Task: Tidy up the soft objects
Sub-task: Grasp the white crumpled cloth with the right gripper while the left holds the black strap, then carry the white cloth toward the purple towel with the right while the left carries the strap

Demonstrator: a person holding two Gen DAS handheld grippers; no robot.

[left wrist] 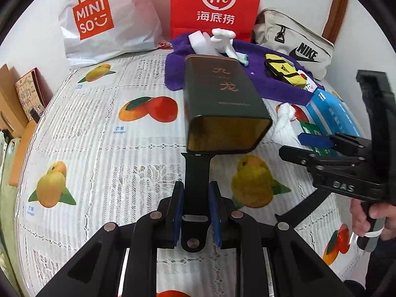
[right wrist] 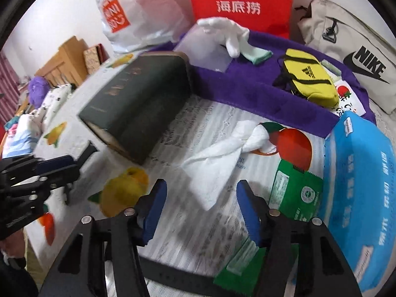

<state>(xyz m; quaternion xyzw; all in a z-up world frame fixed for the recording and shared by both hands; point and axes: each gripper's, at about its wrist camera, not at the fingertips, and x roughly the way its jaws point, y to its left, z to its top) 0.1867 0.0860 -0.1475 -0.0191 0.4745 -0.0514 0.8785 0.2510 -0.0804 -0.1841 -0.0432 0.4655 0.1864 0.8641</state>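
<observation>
Two grippers are at work over the fruit-print tablecloth [left wrist: 99,128]. Your left gripper [left wrist: 195,212] has its blue pads pressed against a black strap [left wrist: 196,185] that runs forward between them, so it is clenched on that strap; the strap's far end reaches the base of the dark green tin [left wrist: 220,99], which lies on its side on the cloth with gold characters on its upper face.

Your right gripper [right wrist: 200,210] hangs with its jaws spread wide and nothing between the pads [right wrist: 154,206]. Just ahead of it lies a knotted white cloth [right wrist: 227,153], crumpled on the tablecloth between the tin [right wrist: 138,109] and the green packet [right wrist: 297,190]. A blue tissue pack [right wrist: 358,185] sits to the right, touching the green packet's edge.

Behind these, a purple towel [right wrist: 247,89] carries a yellow pouch [right wrist: 309,81], a white glove [right wrist: 227,32] and a pale green folded cloth [right wrist: 257,54]. At the back stand a red bag [right wrist: 240,0], a white Miniso bag [left wrist: 99,19] and a beige Nike bag [right wrist: 351,57].
</observation>
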